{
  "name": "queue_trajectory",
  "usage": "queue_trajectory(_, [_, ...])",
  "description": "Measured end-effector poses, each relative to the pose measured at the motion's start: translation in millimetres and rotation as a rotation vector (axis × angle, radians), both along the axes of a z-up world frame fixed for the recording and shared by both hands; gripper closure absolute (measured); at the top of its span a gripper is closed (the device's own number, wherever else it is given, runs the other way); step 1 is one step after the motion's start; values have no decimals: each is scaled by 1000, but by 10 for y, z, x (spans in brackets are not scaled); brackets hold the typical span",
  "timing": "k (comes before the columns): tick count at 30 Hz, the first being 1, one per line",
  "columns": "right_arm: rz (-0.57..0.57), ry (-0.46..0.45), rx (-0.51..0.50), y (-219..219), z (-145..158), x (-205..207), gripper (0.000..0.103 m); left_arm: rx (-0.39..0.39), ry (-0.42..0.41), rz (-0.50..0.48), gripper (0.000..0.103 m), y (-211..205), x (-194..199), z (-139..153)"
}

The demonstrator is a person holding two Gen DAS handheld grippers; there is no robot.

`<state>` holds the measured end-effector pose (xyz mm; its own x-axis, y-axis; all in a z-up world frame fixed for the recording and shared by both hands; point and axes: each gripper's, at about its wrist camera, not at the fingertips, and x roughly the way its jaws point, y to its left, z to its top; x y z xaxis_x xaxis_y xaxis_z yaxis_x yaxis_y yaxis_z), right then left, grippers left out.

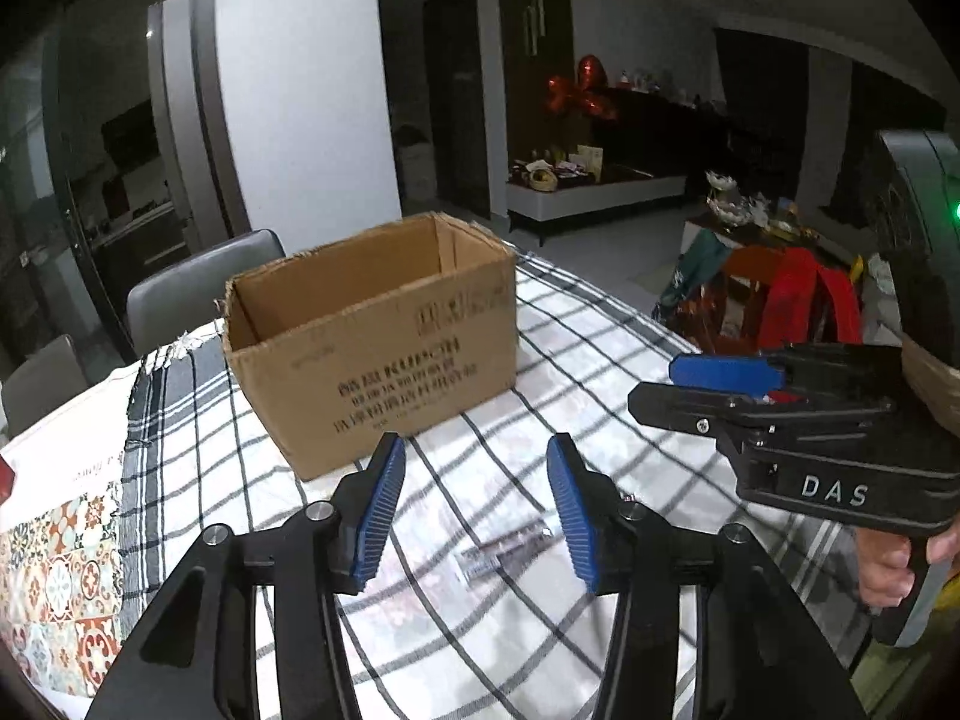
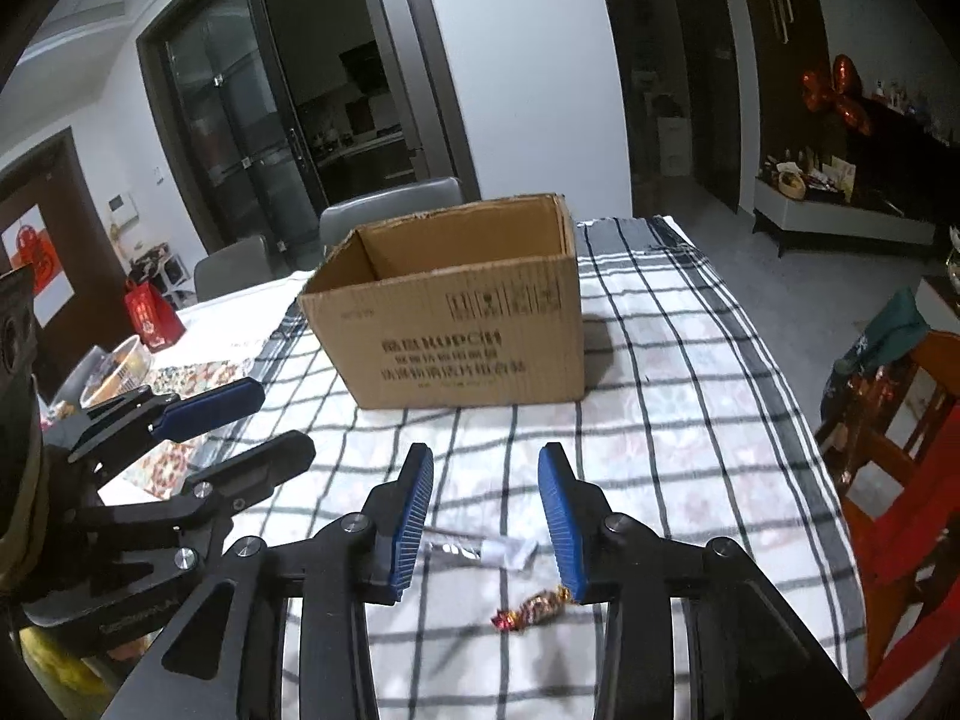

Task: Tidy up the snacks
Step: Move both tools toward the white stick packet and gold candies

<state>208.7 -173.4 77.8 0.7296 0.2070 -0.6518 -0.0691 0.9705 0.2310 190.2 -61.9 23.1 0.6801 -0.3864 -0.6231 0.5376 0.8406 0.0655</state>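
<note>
An open cardboard box [image 1: 372,336] stands on the checked tablecloth [image 1: 600,348]; it also shows in the right wrist view [image 2: 462,312]. A silver snack packet [image 1: 507,549] lies on the cloth between my left gripper's [image 1: 474,450] open, empty fingers. In the right wrist view the same packet [image 2: 480,549] and a red-gold wrapped candy [image 2: 534,606] lie below my right gripper [image 2: 486,459], which is open and empty. The right gripper [image 1: 690,384] shows at the right in the left wrist view; the left gripper [image 2: 270,420] shows at the left in the right wrist view.
Grey chairs [image 2: 390,210] stand behind the table. A red wooden chair [image 2: 900,450] is at the right edge. A red bag [image 2: 150,315] and a container of snacks [image 2: 117,369] sit at the far left on a patterned mat [image 1: 60,570].
</note>
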Motion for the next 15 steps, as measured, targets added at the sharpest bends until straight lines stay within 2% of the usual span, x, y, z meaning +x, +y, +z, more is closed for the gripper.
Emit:
queue_trajectory(6, [-28, 3, -17, -5, -234, -172, 65, 24, -26, -50, 50, -51, -141, -184])
queue_trajectory(11, [-99, -14, -47, 8, -395, -346, 65, 88, -86, -120, 47, -98, -230, -323])
queue_trajectory(15, [-153, -19, -39, 54, -520, -448, 65, 171, -124, -189, 47, -132, -262, -520])
